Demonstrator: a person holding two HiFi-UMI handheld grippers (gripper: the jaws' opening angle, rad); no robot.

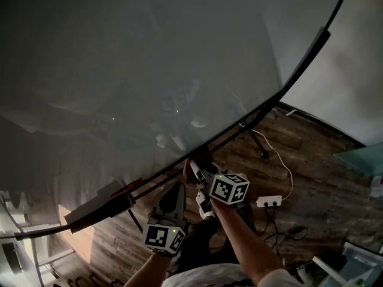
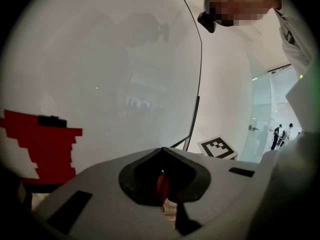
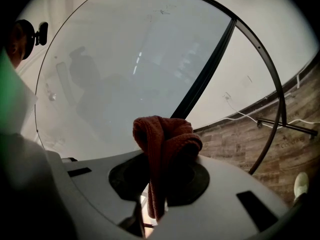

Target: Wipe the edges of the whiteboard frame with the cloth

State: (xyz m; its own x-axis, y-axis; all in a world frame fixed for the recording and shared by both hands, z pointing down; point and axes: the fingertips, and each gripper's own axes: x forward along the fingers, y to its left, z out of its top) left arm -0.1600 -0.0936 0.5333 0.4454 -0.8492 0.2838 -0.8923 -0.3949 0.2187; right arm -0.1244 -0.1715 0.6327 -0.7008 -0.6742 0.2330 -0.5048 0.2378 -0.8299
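Wood-plank floor [image 1: 311, 160] under a large whiteboard [image 1: 149, 58]: cloth at the lower frame edge.

Here the right gripper [image 1: 200, 172] has its jaws closed on a bunched dark-red cloth [image 3: 166, 136]. The cloth sits at the bottom edge of the frame [image 1: 280, 92], apparently against it, though contact cannot be confirmed. In the head view the frame's long axis runs from lower left to upper right, so a wipe would probably follow that line. The left gripper [image 1: 172, 201] hangs just below the same edge, closer to the person, with its jaws together. A thin red sliver shows in the slit between its pads; what it is cannot be told. Of the two, the right gripper is nearer the frame.
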